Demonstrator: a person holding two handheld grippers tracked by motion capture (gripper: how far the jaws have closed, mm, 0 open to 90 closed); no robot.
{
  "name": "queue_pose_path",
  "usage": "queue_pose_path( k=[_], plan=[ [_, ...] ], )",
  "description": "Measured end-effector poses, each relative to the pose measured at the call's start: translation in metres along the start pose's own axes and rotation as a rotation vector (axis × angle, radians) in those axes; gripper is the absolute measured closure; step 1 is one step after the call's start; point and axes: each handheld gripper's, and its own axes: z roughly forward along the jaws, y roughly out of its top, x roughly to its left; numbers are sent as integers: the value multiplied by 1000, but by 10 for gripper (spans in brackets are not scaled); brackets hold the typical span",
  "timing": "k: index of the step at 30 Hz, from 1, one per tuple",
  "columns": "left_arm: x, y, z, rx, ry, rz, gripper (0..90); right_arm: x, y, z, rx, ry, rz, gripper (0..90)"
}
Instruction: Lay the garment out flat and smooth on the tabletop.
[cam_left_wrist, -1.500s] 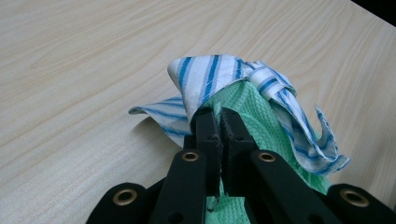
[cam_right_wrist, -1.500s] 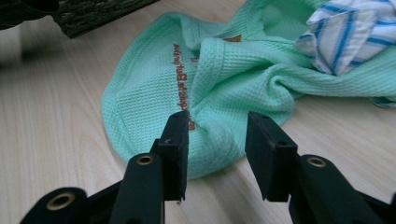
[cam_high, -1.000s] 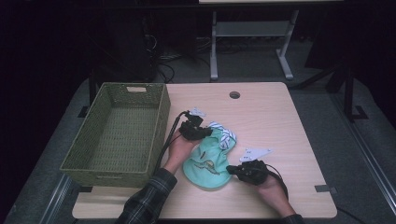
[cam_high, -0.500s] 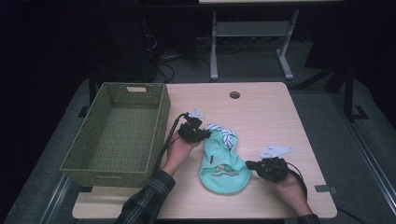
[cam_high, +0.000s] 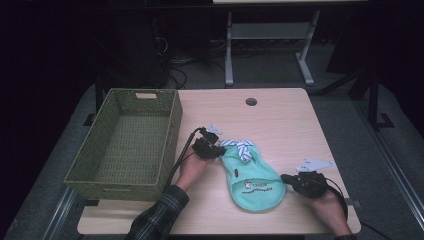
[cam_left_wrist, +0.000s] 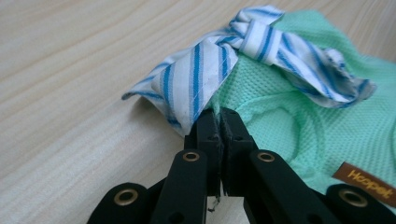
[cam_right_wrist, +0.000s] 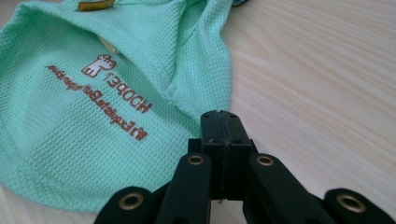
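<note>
The mint-green pet shirt (cam_high: 254, 179) lies spread flat near the table's (cam_high: 280, 120) front edge, pinched at its striped collar (cam_left_wrist: 205, 79) by the left gripper (cam_high: 210, 148) and its hem by the right gripper (cam_high: 300, 181), while the basket (cam_high: 107, 182) at the left edge awaits it, folding seemingly undone.

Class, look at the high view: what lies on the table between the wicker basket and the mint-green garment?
The left gripper and the hand holding it lie between the wicker basket and the mint-green garment.
</note>
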Motion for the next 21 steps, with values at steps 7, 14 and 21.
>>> queue_pose_path(
  k=[7, 14, 21],
  plan=[
    [-4, -3, 3, 28, 15, 23, 784, -1, -4, -3, -2, 18, 5, 871],
    [-22, -2, -20, -2, 7, 53, 589, -3, 8, -5, -50, 47, 24, 721],
    [-37, -15, -33, -14, -47, 61, 636, -6, 26, 4, -73, 68, 14, 710]
  ],
)
